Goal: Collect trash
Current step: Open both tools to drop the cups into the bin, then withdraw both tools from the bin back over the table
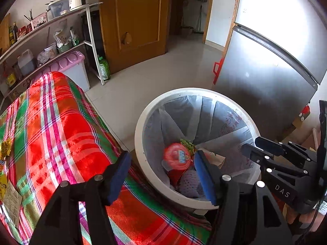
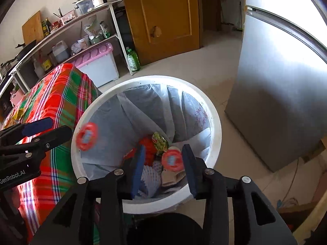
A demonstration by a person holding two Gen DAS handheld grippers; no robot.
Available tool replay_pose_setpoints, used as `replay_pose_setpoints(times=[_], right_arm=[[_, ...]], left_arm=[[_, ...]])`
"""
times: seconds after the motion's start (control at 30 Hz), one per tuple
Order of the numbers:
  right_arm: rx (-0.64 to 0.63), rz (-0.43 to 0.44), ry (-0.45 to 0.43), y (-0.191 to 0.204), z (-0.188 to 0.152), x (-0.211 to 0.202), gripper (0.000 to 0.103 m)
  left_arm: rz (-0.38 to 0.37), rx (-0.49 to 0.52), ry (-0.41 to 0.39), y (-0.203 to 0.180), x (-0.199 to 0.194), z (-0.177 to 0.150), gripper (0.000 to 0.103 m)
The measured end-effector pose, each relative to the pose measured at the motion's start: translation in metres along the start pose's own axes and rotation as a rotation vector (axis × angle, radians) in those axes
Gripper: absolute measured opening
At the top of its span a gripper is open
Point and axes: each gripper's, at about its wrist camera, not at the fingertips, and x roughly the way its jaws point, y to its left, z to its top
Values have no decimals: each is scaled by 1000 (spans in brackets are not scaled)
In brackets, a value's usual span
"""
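Kitchen-ish room with a pale tiled floor (image 1: 155,81), a silver fridge (image 1: 271,69) and a table under a red plaid cloth (image 1: 61,126). Right next to the table is a white lined bin (image 2: 214,122). Both grippers hang over it, left gripper (image 1: 162,173) and right gripper (image 2: 163,165), jaws apart, nothing pinched. Two red round wrappers (image 2: 87,136) look blurred inside the bin's mouth, above the trash pile (image 2: 155,159).

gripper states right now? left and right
Left gripper: open, holding nothing.
Right gripper: open, nothing gripped; a blurred red disc shows between its fingers, above the bin.
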Motion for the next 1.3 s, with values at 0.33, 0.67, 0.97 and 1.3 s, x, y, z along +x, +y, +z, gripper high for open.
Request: replay_pose_setpoints(times=[0.33, 0.67, 0.97, 1.3], right_arm=[[0, 9, -43, 9, 2, -15, 39], [-12, 35, -98, 27, 3, -38, 39], [-55, 80, -138, 59, 3, -53, 39], [-117, 169, -159, 106, 3, -61, 39]], left_arm=[[6, -20, -28, 9, -17, -2, 69], [19, -66, -77, 35, -47, -11, 71], [66, -148, -122, 74, -77, -27, 72], [145, -242, -154, 127, -109, -56, 74]])
